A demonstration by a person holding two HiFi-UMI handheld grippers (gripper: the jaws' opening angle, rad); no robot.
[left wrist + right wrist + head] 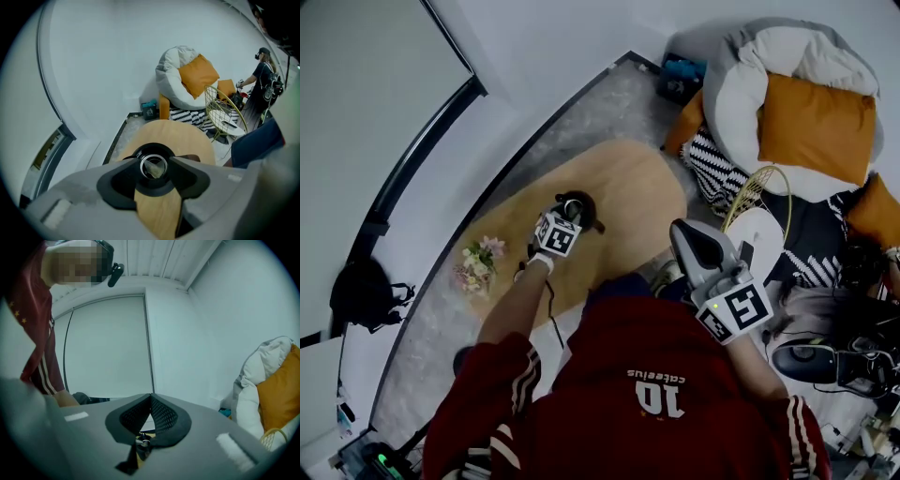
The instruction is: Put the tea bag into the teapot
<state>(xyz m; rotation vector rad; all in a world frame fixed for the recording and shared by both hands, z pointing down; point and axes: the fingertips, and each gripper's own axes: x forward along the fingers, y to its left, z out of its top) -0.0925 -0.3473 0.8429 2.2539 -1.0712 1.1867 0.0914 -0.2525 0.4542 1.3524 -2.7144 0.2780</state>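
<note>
Oval wood table [174, 133]; left hand-held gripper [154, 163] spread over teapot [152, 149]; right hand-held gripper [151, 403] closed.

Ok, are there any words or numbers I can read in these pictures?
"10": on the red shirt, upside down in the head view.
The small word beside it: too blurred to read.
The marker cubes show black-and-white patterns, no letters.

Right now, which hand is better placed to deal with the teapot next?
Left. Its tongs hang open directly over the teapot, with the tea bag showing inside its mouth. The right tongs are shut and held up away from the wooden table, pointing at the wall.
</note>
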